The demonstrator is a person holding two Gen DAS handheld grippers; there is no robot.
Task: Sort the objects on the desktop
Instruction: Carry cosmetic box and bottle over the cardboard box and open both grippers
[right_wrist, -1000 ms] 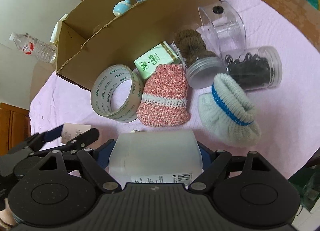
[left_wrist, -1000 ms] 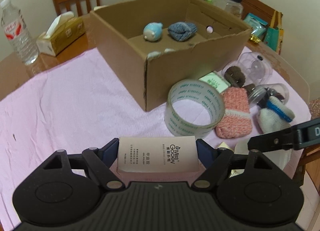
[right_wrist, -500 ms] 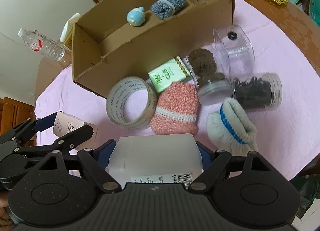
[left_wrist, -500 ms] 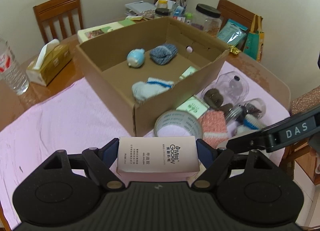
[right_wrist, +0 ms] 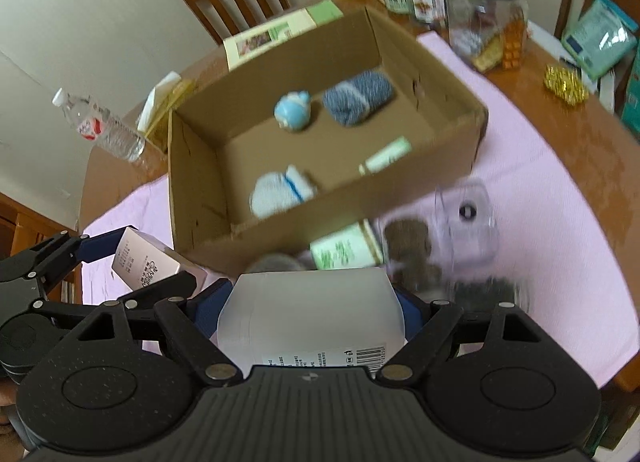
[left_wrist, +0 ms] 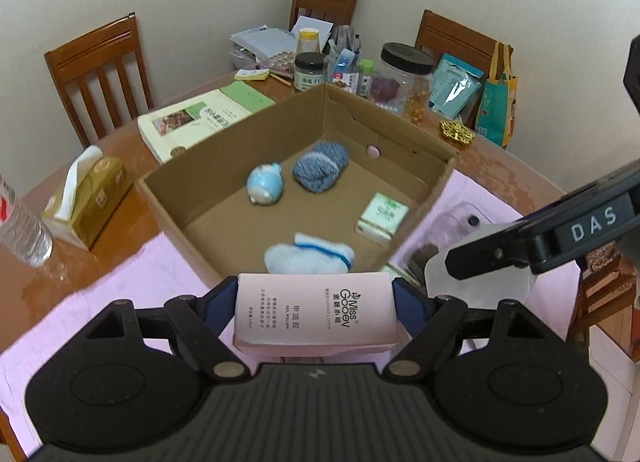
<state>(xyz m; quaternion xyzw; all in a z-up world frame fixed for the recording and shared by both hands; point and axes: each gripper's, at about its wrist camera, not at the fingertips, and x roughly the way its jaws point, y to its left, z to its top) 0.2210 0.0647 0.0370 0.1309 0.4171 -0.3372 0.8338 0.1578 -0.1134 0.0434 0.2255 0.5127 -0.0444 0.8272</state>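
My left gripper [left_wrist: 316,302] is shut on a pale pink carton of nail gel [left_wrist: 314,312], held above the near wall of the open cardboard box [left_wrist: 172,202]. My right gripper [right_wrist: 312,302] is shut on a white translucent plastic bottle [right_wrist: 310,318], also raised before the box [right_wrist: 200,198]. Inside the box lie a blue toy [left_wrist: 264,184], a blue-grey sock roll [left_wrist: 320,166], a white sock with a blue stripe [left_wrist: 308,256] and a small green-white packet [left_wrist: 382,218]. The left gripper with its carton [right_wrist: 144,262] shows at lower left of the right wrist view.
On the pink cloth [right_wrist: 540,198] right of the box lie a green packet [right_wrist: 344,252] and clear jars [right_wrist: 468,222] of hair ties. A tissue box [left_wrist: 90,194], a water bottle [left_wrist: 20,230], a book [left_wrist: 200,118], jars and chairs surround the box.
Both grippers have risen with their loads and tilted toward the box, so its inside now shows. The tape roll and pink sock have dropped out of sight beneath them.
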